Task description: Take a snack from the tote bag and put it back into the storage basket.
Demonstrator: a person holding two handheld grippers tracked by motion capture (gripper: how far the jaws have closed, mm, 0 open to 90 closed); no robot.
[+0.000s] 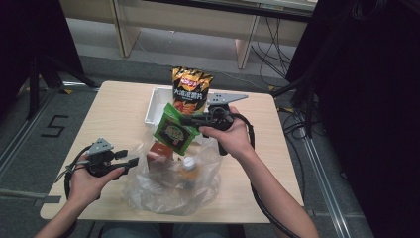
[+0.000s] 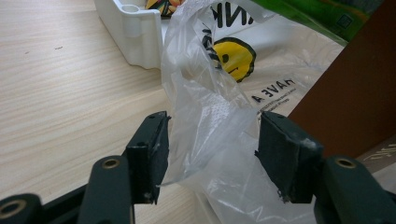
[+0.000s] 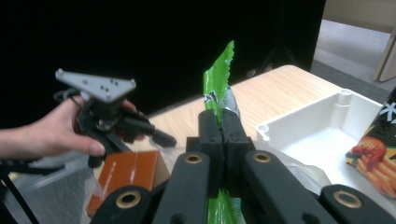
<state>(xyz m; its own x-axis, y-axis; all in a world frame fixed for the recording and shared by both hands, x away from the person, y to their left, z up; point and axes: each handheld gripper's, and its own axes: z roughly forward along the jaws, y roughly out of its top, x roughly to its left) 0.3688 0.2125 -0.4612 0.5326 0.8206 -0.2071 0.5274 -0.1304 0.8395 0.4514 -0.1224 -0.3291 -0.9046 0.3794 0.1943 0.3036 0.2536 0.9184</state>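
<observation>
The right gripper [image 1: 185, 119] pinches the green snack packet [image 1: 172, 132] by its edge, holding it above the clear plastic bag [image 1: 171, 191], probably for dropping in. At eight o'clock, the left gripper [image 2: 212, 154], jaws parted, straddles the bag's rim without pressing it. Bare table [image 1: 119, 116] lies at ten o'clock.

Clear plastic bag [image 2: 212, 140] hangs between parted jaws, seemingly unpinched.

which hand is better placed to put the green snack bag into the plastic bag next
Right. The right gripper is shut on the green snack bag and holds it just above the plastic bag. The left gripper is open, with a fold of that bag's rim between its jaws.
</observation>
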